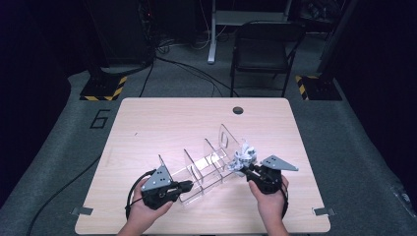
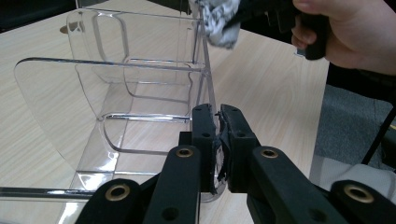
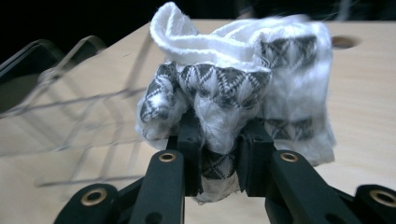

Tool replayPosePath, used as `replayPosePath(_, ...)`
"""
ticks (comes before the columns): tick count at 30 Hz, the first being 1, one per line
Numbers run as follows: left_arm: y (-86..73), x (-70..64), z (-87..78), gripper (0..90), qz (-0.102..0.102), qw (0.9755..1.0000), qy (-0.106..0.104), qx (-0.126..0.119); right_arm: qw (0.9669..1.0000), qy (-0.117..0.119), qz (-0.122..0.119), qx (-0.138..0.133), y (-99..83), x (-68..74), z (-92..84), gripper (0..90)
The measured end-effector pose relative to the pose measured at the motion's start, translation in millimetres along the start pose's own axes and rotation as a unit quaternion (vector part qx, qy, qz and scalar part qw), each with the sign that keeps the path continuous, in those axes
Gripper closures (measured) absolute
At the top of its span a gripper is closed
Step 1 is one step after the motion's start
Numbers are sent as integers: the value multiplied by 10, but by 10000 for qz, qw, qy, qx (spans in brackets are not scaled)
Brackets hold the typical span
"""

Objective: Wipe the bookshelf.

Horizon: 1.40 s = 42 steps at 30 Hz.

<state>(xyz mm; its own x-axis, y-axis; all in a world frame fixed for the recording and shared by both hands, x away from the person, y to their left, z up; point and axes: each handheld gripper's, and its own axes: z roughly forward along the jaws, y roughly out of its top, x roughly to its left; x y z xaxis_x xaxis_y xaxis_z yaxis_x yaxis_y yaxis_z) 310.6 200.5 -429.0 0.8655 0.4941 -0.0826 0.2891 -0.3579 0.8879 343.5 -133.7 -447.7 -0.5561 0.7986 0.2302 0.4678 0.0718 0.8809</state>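
Note:
A clear acrylic divider rack [image 1: 206, 164] with several upright partitions lies slantwise on the wooden table [image 1: 162, 118]. My left gripper [image 1: 189, 186] is shut on its near end. In the left gripper view the jaws [image 2: 219, 135] pinch the thin side wall of the rack [image 2: 116, 93]. My right gripper [image 1: 244, 168] is shut on a bunched white cloth with a black pattern [image 1: 243, 156], held against the rack's right side near its far end. The cloth [image 3: 233, 84] bulges above the right gripper [image 3: 219, 154], with the rack [image 3: 60, 93] blurred to its left. The cloth [image 2: 217, 21] also hangs by the rack's far wall.
A round cable hole [image 1: 238, 110] sits near the table's far edge. Beyond the table stand a dark chair [image 1: 263, 49] and two stand bases with yellow-black stripes [image 1: 101, 91]. A cable [image 1: 59, 189] runs over the floor at the left.

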Motion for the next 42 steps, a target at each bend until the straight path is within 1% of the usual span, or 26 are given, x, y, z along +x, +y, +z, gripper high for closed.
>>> replayPosePath(1,0,1,0,851,29,10000,1,5,9991,336,-193,161,-68,159,58,741)
replayPosePath(2,1,1,-1,851,50,10000,-1,11,9991,336,-193,161,-68,159,58,741)
replayPosePath(3,4,1,-2,852,99,9999,-9,20,9967,407,-597,382,-116,322,121,741)
replayPosePath(4,6,3,-3,852,134,9999,-7,29,9951,304,-814,465,-124,354,145,741)
replayPosePath(6,4,4,-3,852,132,9999,-11,20,9946,250,-892,472,-117,342,157,741)
replayPosePath(7,0,4,-2,850,144,9999,-4,6,9971,234,-596,407,-71,230,157,740)
replayPosePath(10,0,3,2,847,171,9999,15,1,9985,-13,-434,324,-19,88,131,740)
replayPosePath(11,-4,10,4,845,60,10000,-42,-18,9992,-208,-218,266,19,-66,115,739)
replayPosePath(12,-4,10,4,843,60,10000,-42,-18,9992,-208,-218,266,19,-66,115,739)
replayPosePath(13,-6,21,1,842,34,10000,-87,-14,9991,-351,-27,244,44,-190,102,737)
replayPosePath(15,-3,25,-1,842,70,9999,-79,-4,9992,-333,20,215,51,-219,102,737)
replayPosePath(18,5,19,2,842,98,9999,-46,13,9992,-315,-51,222,39,-144,102,737)
replayPosePath(19,9,6,6,844,100,9999,-25,30,9995,33,-183,248,4,6,129,737)
replayPosePath(20,9,6,6,843,100,9999,-25,30,9995,33,-183,248,4,6,129,737)
replayPosePath(21,8,12,4,844,126,9999,-15,28,9984,333,-350,290,-18,135,151,737)
replayPosePath(23,-3,11,5,842,51,10000,-38,-13,9971,321,-609,333,-22,223,158,737)
replayPosePath(25,-5,15,4,842,60,10000,-54,-16,9970,308,-627,326,-15,209,159,737)
replayPosePath(27,-7,20,3,840,22,10000,-70,-27,9987,223,-353,289,-5,90,157,735)
replayPosePath(28,-2,28,5,838,40,10000,-69,-20,9998,35,-22,198,12,-54,143,733)
replayPosePath(30,0,24,9,837,-21,10000,-80,-14,9998,-36,100,183,25,-100,129,733)
replayPosePath(32,9,41,7,834,9,9999,-106,26,9998,-33,114,162,43,-83,110,732)
replayPosePath(36,6,35,5,835,-19,10000,-94,25,9959,704,-493,278,19,256,170,729)
replayPosePath(38,4,34,6,834,-24,10000,-89,19,9957,676,-578,266,11,276,183,729)
replayPosePath(40,5,31,15,832,6,10000,-56,1,9967,631,-455,248,13,207,194,729)
replayPosePath(41,11,28,16,832,-9,10000,-74,25,9988,254,-340,240,19,94,186,728)
replayPosePath(42,11,28,16,831,-9,10000,-74,25,9988,254,-340,240,19,94,186,728)
